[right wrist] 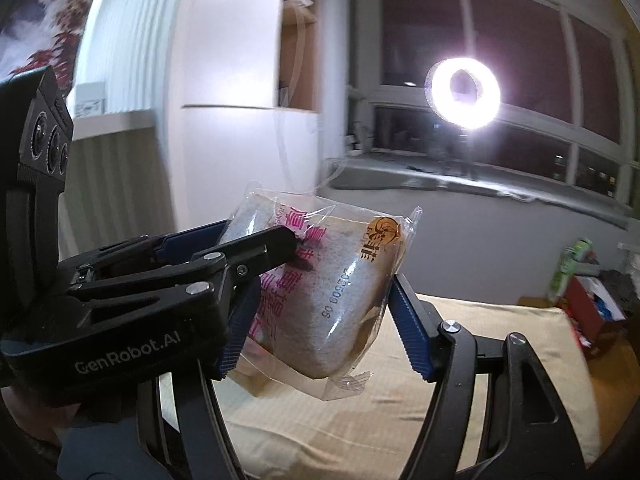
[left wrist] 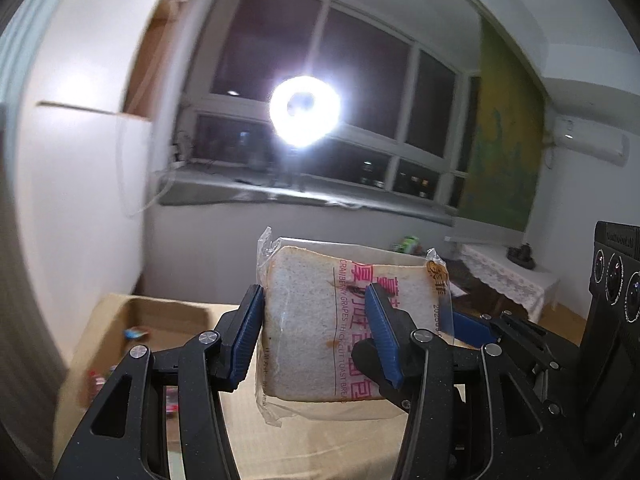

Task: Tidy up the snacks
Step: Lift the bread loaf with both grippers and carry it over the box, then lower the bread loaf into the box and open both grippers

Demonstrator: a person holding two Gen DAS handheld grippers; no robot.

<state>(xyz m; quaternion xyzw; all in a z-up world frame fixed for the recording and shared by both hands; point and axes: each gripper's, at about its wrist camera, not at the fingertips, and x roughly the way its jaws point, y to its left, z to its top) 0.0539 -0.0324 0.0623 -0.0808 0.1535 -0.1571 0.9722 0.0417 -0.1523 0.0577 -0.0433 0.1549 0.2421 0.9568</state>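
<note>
The packaged toast slice (left wrist: pixel 316 328) hangs in the air above the cream-covered table (right wrist: pixel 480 380), gripped by both tools at once; its flat printed face looks toward the left wrist camera, its long axis runs roughly upright there, tilted a little, with the crimped wrapper ends at top and bottom. The left gripper (left wrist: pixel 316 336) holds it across the thickness of one side, the blue pads pressed against the wrapper, narrow around the bread; the right gripper (right wrist: pixel 320 320) takes it from the other side, and in its own view the slice sits between its pads, leaning away to the upper left; whether both of its pads actually press the wrapper cannot be told for sure, though the left one appears to touch. Both tools lie equally close, so this looks like a handover, and the direction cannot be told. An open cardboard box (left wrist: pixel 132 320) with small snacks inside sits below and to the left of the left gripper, a likely destination; a ring light (left wrist: pixel 305 111) glares from the window sill behind.
</note>
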